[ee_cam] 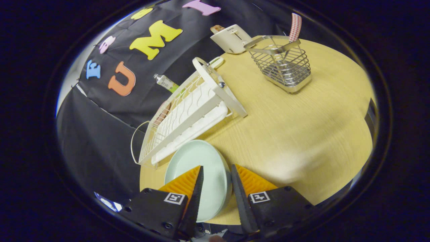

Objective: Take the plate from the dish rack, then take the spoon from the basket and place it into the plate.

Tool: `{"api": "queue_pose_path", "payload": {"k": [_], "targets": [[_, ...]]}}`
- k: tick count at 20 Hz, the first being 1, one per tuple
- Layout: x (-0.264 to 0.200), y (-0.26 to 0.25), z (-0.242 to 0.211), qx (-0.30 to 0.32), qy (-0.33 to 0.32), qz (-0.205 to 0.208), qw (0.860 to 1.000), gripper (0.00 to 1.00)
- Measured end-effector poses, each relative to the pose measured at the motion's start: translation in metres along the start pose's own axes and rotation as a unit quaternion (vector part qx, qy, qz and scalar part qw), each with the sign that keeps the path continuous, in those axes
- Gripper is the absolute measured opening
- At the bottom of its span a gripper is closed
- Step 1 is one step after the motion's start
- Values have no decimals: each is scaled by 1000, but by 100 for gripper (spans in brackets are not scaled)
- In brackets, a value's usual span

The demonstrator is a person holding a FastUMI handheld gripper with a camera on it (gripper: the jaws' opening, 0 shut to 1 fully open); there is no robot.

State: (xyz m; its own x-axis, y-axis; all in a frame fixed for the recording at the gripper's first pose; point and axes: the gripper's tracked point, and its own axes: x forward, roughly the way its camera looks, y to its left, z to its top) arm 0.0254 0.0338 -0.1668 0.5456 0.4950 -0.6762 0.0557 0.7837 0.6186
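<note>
Tongs (216, 176) spread astride plate (198, 178); dish rack (188, 117) beside, basket (282, 64) beyond.

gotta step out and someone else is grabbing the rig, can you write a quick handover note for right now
Gripper: fingers apart, one on each side of the plate's rim; I cannot tell whether they press on it.
Plate: pale green, out of the dish rack, between the fingers just above or on the table, next to the rack's near end.
Spoon: its checked handle sticks up from the wire basket on the far side of the table.
Done: plate is off the rack.
Left: settle the plate flat and let go, reach the basket, lift the spoon out, lay it in the plate.
</note>
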Motion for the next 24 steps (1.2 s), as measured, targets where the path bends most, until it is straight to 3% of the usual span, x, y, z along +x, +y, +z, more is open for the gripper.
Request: {"api": "queue_pose_path", "payload": {"k": [5, 6, 8, 11, 16, 19, 20, 24], "targets": [[-22, 7, 17, -78, -60, -7, 995, 67], [-30, 8, 22, -98, -76, -10, 992, 74], [-48, 4, 36, -140, -119, -26, 983, 79], [-80, -4, 55, -202, -187, -48, 960, 85], [-136, -37, 89, -282, -297, -99, 907, 100], [-159, -61, 106, -312, -348, -117, 877, 100], [-162, -71, 112, -318, -356, -122, 870, 100], [-160, -98, 144, -317, -367, -121, 866, 100]]}}
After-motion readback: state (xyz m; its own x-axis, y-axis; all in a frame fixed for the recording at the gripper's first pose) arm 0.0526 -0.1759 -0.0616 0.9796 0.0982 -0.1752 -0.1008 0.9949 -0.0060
